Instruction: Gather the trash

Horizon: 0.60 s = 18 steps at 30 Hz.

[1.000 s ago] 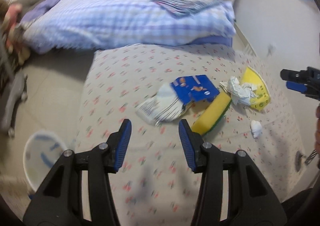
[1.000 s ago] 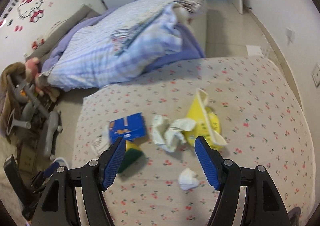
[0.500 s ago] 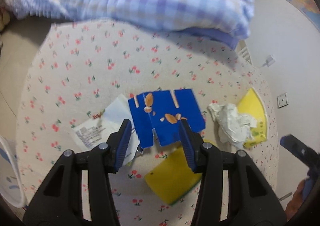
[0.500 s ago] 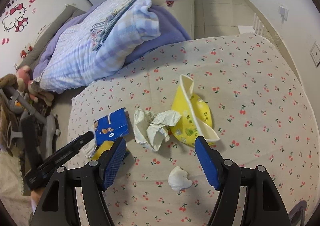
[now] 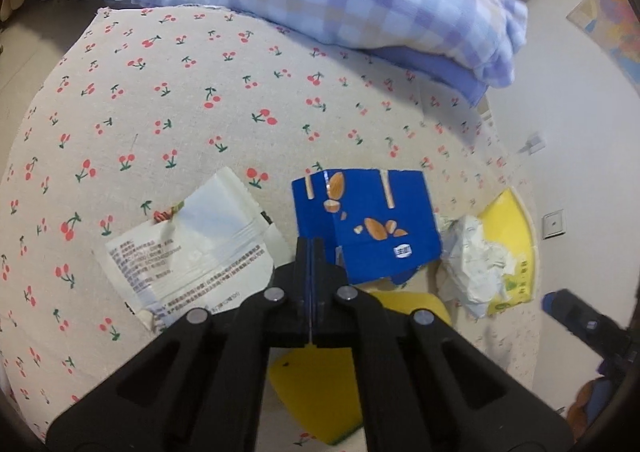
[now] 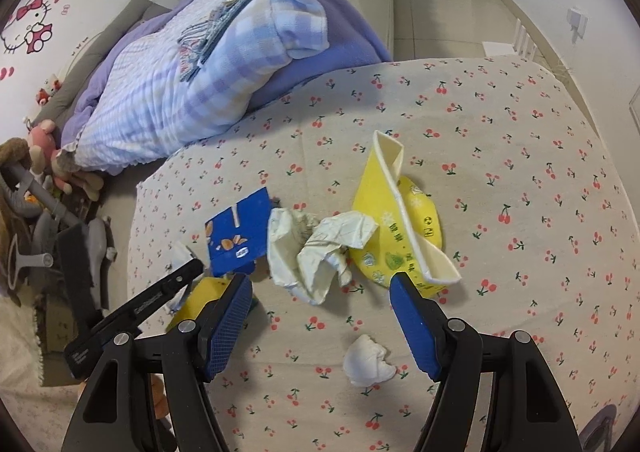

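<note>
Trash lies on the cherry-print bed cover (image 5: 180,99). My left gripper (image 5: 311,248) is shut at the near edge of the flattened blue carton (image 5: 364,223), its fingertips touching the carton's lower-left corner; whether it pinches the carton or the white wrapper (image 5: 192,252) I cannot tell. A yellow sponge (image 5: 320,384) lies under the fingers. My right gripper (image 6: 320,292) is open and empty, above a crumpled paper (image 6: 320,248), a squashed yellow paper bowl (image 6: 400,223) and a small white tissue ball (image 6: 368,360).
A folded checked blue quilt (image 6: 192,83) lies across the far part of the bed. Toys and a grey stand (image 6: 40,179) crowd the floor at the left. The white wall (image 5: 560,91) runs along the right side.
My left gripper has gone from open to shut and moved down close to the blue carton's near corner. My right gripper has moved slightly closer to the crumpled paper, still open.
</note>
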### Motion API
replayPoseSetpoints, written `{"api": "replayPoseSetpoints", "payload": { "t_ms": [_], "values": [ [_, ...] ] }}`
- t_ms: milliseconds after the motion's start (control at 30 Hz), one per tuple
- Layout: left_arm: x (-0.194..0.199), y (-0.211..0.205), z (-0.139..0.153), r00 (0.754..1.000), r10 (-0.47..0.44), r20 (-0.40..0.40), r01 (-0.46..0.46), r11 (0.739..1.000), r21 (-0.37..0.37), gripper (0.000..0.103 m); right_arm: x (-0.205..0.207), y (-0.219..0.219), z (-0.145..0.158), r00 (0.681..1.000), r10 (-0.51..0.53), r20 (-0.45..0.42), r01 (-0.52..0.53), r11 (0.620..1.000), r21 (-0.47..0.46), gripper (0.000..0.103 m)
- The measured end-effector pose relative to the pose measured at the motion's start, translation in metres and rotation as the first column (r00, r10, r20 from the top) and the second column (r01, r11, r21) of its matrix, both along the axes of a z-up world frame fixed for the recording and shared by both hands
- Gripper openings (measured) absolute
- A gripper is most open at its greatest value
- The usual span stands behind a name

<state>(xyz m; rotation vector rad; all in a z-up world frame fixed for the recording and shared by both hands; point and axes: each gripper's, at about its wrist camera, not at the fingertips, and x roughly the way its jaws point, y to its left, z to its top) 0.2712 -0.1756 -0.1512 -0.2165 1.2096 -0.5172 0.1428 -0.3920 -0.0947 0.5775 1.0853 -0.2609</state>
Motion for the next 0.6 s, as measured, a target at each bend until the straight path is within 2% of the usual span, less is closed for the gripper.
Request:
{"api": "replayPoseSetpoints", "payload": {
  "t_ms": [100,167,200,233,267,300,400,500,600],
  "values": [
    [0.002,0.003,0.007,1.0,-0.01,0.011,0.011,0.999,-0.033,0.0,-0.001,-0.004,-0.006,1.0,-0.016,-0.015,0.017,1.0,0.016,0.073],
    [0.005,0.001,0.009,1.0,-0.031,0.003,0.031,0.999,-0.04,0.005,-0.001,-0.005,-0.009,0.999,-0.024,-0.024,0.024,0.999,0.025,0.073],
    [0.007,0.001,0.011,0.999,-0.034,0.0,0.034,0.999,-0.038,0.022,0.0,-0.005,-0.009,0.999,-0.024,-0.025,0.025,0.999,0.023,0.073],
    [0.009,0.001,0.012,1.0,-0.029,0.005,0.029,0.999,-0.031,0.034,0.0,-0.004,-0.008,0.999,-0.022,-0.025,0.023,1.0,0.02,0.073],
    [0.009,0.001,0.015,1.0,-0.02,0.021,0.021,1.0,-0.023,0.052,0.001,-0.003,-0.008,1.0,-0.019,-0.024,0.02,1.0,0.017,0.073],
    [0.01,0.002,0.017,0.999,-0.006,0.046,0.006,1.0,0.003,0.055,0.002,-0.001,-0.008,1.0,-0.015,-0.023,0.016,1.0,0.017,0.073],
    [0.009,0.008,0.018,0.998,-0.022,0.062,0.017,0.996,0.092,0.055,0.004,0.002,-0.01,1.0,-0.004,-0.03,0.005,1.0,0.019,0.073],
    [0.007,0.022,0.02,0.987,-0.084,0.139,0.05,0.972,0.231,0.055,0.006,0.004,-0.011,0.999,0.01,-0.03,-0.009,1.0,0.026,0.073],
    [0.003,0.036,0.013,0.981,-0.159,0.111,0.128,0.961,0.246,0.055,0.008,0.006,-0.012,0.999,0.015,-0.034,-0.015,1.0,0.018,0.073]
  ]
}}
